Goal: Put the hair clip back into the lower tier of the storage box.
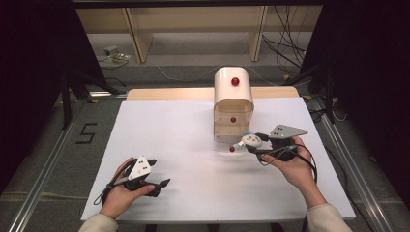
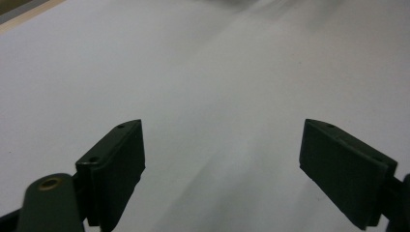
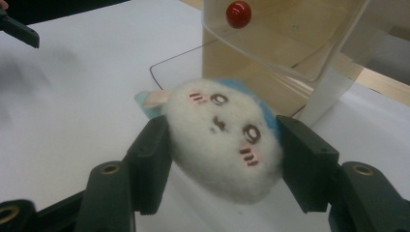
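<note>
A cream cabinet with clear, red-knobbed drawers stands at the table's back middle. Its lowest drawer is pulled out toward me, with its red knob at the front. My right gripper is shut on a white plush toy with a blue back, held just right of that open drawer. In the right gripper view the plush face sits squeezed between both jaws, below a clear drawer and its knob. My left gripper rests open at the front left, with nothing between its jaws.
White paper covers the table. Another red knob sits on the cabinet's rounded top. Metal rails run along both sides of the table, and cables lie on the floor behind it. The left gripper's tip shows far off in the right gripper view.
</note>
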